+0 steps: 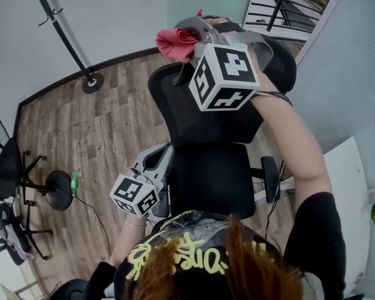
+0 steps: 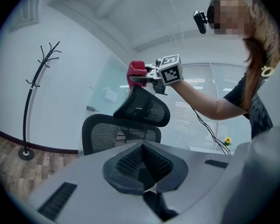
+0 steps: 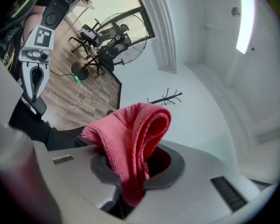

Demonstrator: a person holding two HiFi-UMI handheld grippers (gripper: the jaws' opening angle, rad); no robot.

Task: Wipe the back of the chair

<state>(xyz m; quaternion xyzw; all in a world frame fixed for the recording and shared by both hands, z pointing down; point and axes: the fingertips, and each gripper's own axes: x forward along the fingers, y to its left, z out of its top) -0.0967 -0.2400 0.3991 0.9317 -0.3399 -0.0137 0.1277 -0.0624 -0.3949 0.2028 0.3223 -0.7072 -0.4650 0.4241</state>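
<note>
Chair back point(image 1: 175, 114), black mesh, is standing upright on the wood floor point(image 1: 112, 130), with the headrest point(image 2: 144, 108) tilting above it. Person's right gripper point(image 3: 135, 167) is pinching a folded red cloth point(image 3: 130, 134) between its jaws and holding it up at the headrest's top edge; contact there is not clear. Left gripper point(image 2: 143, 162) is hanging low beside the left side of the seat point(image 1: 209, 180), jaws pressed together, nothing between them. Coat stand point(image 1: 62, 36) is standing near the wall beyond.
</note>
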